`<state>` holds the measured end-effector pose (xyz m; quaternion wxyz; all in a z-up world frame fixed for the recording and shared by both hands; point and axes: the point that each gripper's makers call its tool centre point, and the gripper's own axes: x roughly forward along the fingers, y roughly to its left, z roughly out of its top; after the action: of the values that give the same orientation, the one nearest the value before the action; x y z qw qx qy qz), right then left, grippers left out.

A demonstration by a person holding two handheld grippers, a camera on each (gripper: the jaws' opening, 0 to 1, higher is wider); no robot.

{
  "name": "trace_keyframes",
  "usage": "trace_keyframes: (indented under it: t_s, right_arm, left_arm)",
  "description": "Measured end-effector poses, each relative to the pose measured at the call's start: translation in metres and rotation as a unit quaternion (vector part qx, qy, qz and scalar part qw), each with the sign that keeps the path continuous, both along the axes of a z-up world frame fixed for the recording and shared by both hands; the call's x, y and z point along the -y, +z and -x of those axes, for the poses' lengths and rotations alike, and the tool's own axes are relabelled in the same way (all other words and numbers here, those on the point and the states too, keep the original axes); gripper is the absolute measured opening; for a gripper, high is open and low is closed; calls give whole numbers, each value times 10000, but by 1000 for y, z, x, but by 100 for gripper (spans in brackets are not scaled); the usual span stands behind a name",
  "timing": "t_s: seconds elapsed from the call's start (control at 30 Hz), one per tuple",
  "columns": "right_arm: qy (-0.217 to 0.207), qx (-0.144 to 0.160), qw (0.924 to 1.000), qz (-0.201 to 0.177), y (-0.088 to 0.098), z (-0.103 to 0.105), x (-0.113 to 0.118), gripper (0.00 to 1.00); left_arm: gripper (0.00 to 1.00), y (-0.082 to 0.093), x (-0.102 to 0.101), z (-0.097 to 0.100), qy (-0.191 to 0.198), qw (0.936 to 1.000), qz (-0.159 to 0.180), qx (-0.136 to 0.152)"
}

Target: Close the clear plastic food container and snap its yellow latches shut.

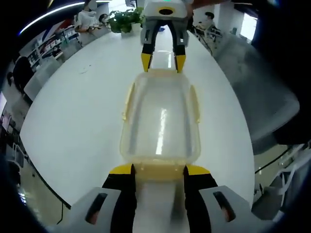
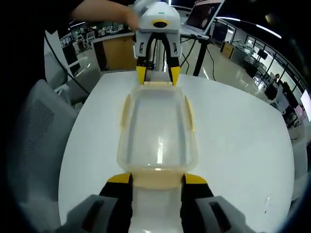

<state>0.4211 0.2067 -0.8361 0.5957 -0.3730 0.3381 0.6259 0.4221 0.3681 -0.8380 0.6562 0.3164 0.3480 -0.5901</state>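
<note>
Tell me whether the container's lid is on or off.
On: the clear lid covers the container, with yellow side latches along its edges. Whether those latches are snapped, the pictures do not show.

I saw my left gripper (image 1: 159,170) with jaws apart around the near yellow end latch (image 1: 159,171) of the clear plastic food container (image 1: 160,119); the right gripper (image 1: 163,62) faced it at the far end, on the white round table (image 1: 77,121).

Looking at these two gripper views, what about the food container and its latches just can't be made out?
- Left gripper view: whether the near end latch of the container is snapped; the left gripper straddles it.
- Right gripper view: the same for the end latch at the right gripper.
- Both views: whether the side latches are snapped down; too small and pale.
</note>
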Motion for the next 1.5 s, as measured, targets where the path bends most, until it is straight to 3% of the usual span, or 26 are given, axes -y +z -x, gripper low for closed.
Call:
trace_keyframes:
  t_s: [0.33,0.83,1.5]
  right_arm:
    - [32,116,9999,-116,20,-8,3,35]
    - [112,160,9997,-176,24,-7,7,35]
    - [101,228,9996,-164,31,-6,37,35]
  left_arm:
    - [35,24,3,-7,49,9998,-47,163]
    - [35,30,9,-3,110,9996,-110,219]
    - [35,41,38,-1,229,9992,-84,312]
